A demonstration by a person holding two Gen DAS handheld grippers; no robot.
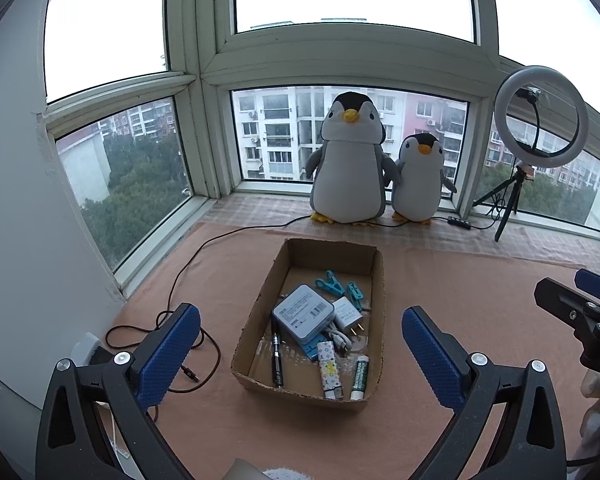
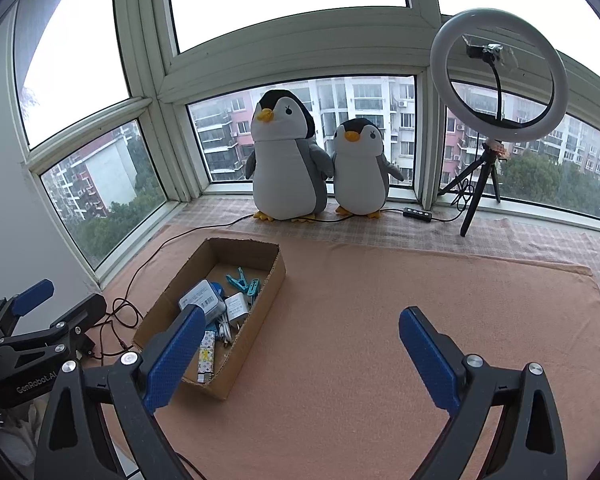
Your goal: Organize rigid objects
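Both tools hang wide and empty — left tool (image 1: 300,344) faces the cardboard box (image 1: 260,300) straight ahead, its long axis running away; right tool (image 2: 300,354) has it ahead-left. Power bank (image 1: 303,313), clips (image 1: 332,282) inside.

Flat overcast daylight is coming in through the pale-framed bay windows (image 1: 216,60), upper panes blowing out to pure white. Light is staying soft, shadows barely showing on the peach fabric mat (image 2: 360,300). The white ring light on the black tripod (image 2: 499,76) is looking unlit. Fisheye is bending frames hard, corners vignetting black. Focus is holding sharp mid-frame, softening slightly at the edges.
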